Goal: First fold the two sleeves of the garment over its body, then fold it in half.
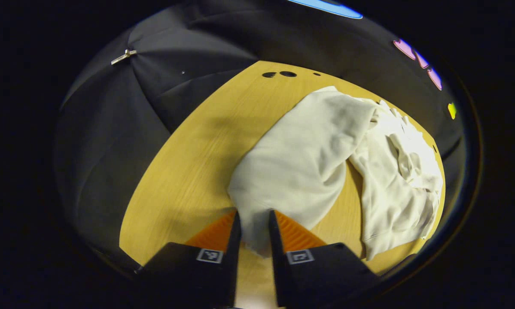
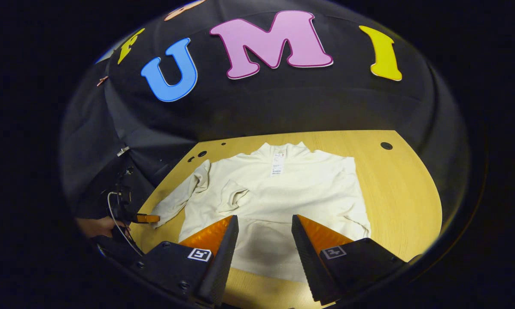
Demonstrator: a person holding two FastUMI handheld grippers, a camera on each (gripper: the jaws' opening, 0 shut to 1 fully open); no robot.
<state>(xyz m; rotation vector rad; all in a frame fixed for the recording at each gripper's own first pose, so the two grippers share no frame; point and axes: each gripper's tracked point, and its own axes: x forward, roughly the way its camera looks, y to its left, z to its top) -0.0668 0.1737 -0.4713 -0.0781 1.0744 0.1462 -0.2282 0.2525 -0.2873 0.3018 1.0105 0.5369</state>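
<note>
step: 1st sleeve fold | garment (image 2: 278, 193) flat on table (image 2: 394, 180) | L gripper (image 1: 254, 223) nipping sleeve (image 1: 300, 163) cuff | R gripper (image 2: 263, 231) wide, empty, over hem | next: carry cuff across body, release

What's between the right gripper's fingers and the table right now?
In the right gripper view, the garment's lower body panel lies flat on the table between the right gripper's spread fingers; nothing else is there, and neither finger pinches cloth.
</note>
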